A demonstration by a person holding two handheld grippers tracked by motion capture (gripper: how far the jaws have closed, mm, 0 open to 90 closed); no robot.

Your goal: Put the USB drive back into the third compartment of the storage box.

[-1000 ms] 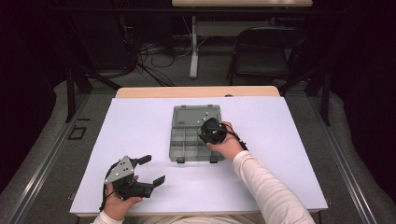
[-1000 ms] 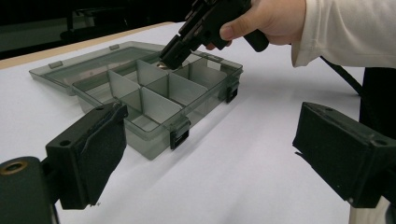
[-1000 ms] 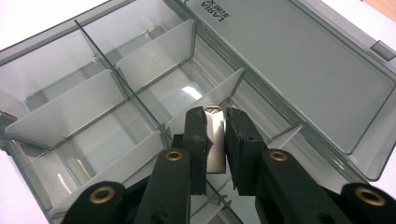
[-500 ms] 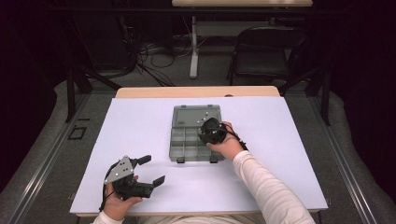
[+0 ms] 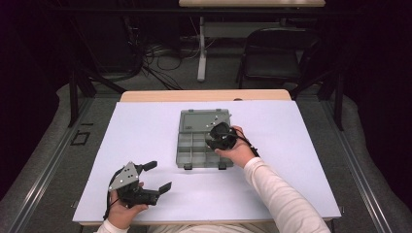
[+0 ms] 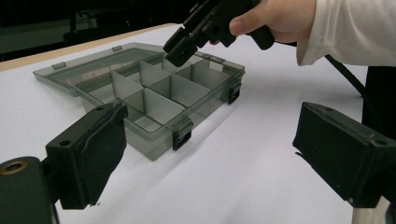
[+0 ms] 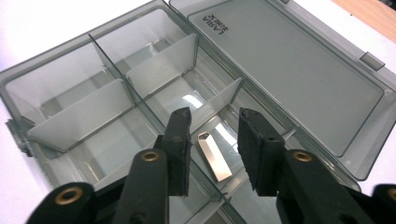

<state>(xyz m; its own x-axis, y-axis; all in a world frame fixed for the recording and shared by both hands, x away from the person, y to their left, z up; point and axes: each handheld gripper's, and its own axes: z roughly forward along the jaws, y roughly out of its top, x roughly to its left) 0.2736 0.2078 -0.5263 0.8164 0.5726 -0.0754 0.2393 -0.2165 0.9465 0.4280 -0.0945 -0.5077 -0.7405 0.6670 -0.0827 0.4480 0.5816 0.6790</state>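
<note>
Over the open box on the desk, the right gripper was held, its jaws just opened and released around a silver USB stick lying in a compartment. Nearer the desk's front, the left gripper was rested, spread wide and empty.

Dark room. White table with a wooden far edge; beyond it, 1 black chair at far right, cables on grey floor, another table's leg.
</note>
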